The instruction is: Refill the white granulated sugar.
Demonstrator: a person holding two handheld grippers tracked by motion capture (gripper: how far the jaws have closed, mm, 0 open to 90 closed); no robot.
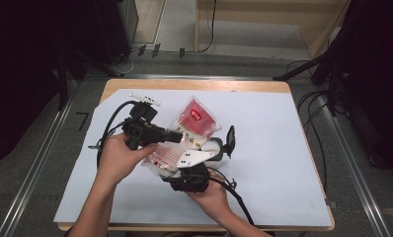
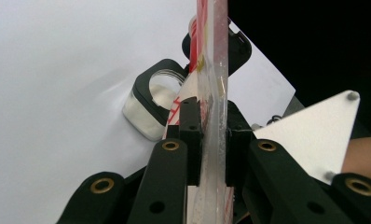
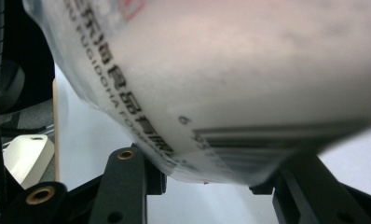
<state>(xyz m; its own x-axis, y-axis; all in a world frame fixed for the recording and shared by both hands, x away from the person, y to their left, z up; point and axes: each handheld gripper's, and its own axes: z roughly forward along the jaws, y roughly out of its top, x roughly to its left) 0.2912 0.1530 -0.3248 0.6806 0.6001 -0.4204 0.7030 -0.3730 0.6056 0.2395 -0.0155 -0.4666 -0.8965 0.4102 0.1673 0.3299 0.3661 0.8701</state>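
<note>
Wooden table (image 1: 194, 85) under white sheet (image 1: 263, 163), dark room around; left gripper (image 2: 213, 140) clamped on clear pouch (image 1: 194, 121), right gripper (image 3: 211, 182) part-open around the pouch's lower end.

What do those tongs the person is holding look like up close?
Both tongs, left and right, are chunky black plastic, with brass-ringed holes along the jaws. Black cables trail from each. The right one carries a grey three-cornered plate. The forearms are bare, without sleeves.

Bright table, dark surroundings (close packaging blurred)
</note>
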